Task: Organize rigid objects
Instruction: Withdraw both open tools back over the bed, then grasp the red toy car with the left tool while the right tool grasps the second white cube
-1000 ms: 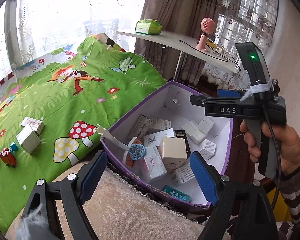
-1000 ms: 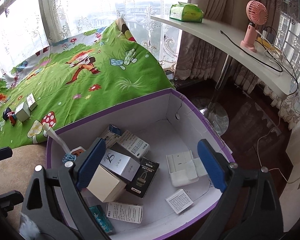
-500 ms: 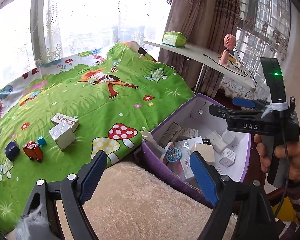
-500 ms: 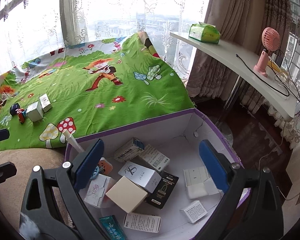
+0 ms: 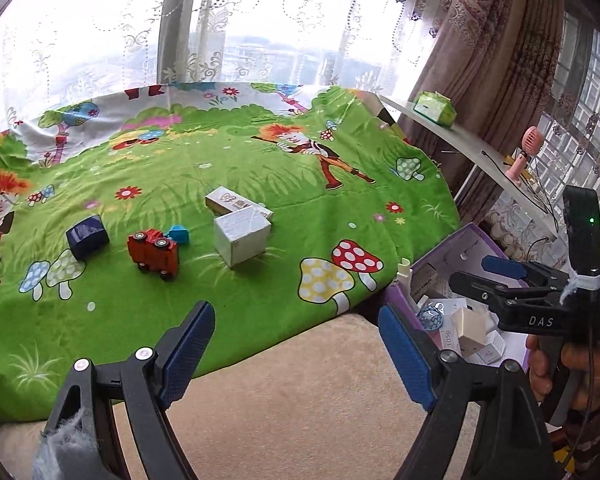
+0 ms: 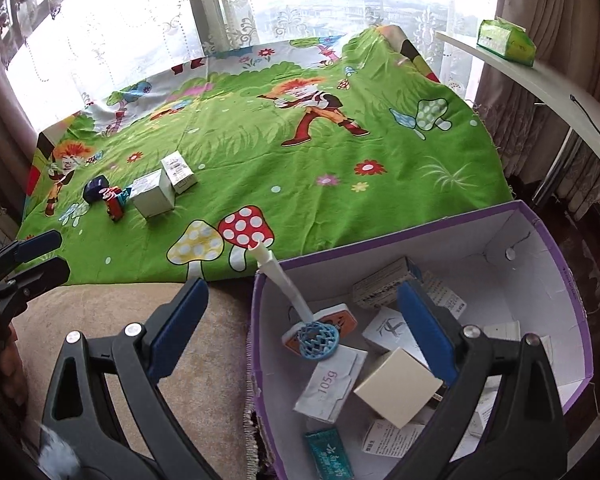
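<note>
A purple box [image 6: 548, 236] holds several small cartons and a white brush with a blue mesh head [image 6: 315, 340]. It also shows in the left wrist view [image 5: 472, 236]. On the green cartoon cloth [image 5: 260, 168] lie a white cube carton [image 5: 241, 234], a flat white carton [image 5: 238, 205], a red toy truck [image 5: 154, 254], a small blue toy piece [image 5: 179, 235] and a dark blue box [image 5: 87, 236]. My left gripper [image 5: 294, 346] is open and empty over the beige cushion, short of these. My right gripper [image 6: 302, 324] is open and empty over the box's left wall.
A beige cushion [image 5: 300, 396] lies between the cloth and the box. A white shelf [image 6: 548, 80] at the right carries a green tissue pack [image 6: 505, 42] and a pink fan [image 5: 522, 156]. Lace curtains and windows stand behind.
Both grippers have swung left, away from the box and towards the cloth. The loose items on the cloth now sit nearer the middle of the left wrist view. Both stay open.
</note>
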Action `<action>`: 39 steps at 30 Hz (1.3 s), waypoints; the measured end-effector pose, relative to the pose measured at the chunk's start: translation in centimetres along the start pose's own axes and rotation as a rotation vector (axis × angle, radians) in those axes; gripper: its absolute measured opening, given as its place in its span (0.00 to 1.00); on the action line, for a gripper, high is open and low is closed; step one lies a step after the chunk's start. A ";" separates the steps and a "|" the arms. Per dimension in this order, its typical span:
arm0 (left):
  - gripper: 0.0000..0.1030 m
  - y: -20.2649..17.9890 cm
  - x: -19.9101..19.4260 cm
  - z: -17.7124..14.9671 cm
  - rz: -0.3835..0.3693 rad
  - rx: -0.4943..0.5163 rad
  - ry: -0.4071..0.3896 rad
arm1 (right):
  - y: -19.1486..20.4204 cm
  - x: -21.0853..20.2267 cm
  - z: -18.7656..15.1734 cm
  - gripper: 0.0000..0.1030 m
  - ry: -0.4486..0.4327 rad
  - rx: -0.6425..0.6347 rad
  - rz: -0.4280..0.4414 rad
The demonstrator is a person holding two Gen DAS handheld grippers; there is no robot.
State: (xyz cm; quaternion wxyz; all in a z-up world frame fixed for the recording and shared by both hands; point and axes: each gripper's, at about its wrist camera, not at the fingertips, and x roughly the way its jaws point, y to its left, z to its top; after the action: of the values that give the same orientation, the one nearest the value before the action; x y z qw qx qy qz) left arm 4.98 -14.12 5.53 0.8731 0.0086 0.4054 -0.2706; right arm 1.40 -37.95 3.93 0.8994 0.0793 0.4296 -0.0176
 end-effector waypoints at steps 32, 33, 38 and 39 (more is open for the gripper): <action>0.50 9.3 10.0 8.2 0.099 0.174 0.277 | 13.4 9.1 6.4 0.94 0.084 -0.227 0.130; 0.49 9.3 10.5 8.3 0.099 0.186 0.292 | 13.6 9.4 6.6 0.94 0.088 -0.232 0.128; 0.47 9.2 12.6 8.4 0.093 0.253 0.357 | 14.5 11.1 7.2 0.94 0.102 -0.261 0.121; 0.47 9.1 13.0 8.4 0.088 0.270 0.367 | 14.7 11.4 7.3 0.94 0.103 -0.269 0.118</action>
State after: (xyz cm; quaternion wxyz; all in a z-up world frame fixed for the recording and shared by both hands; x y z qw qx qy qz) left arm 22.03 -14.35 0.05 0.7868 0.1919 0.5166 -0.2781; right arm 15.66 -24.21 1.45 0.8780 -0.0158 0.4684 0.0973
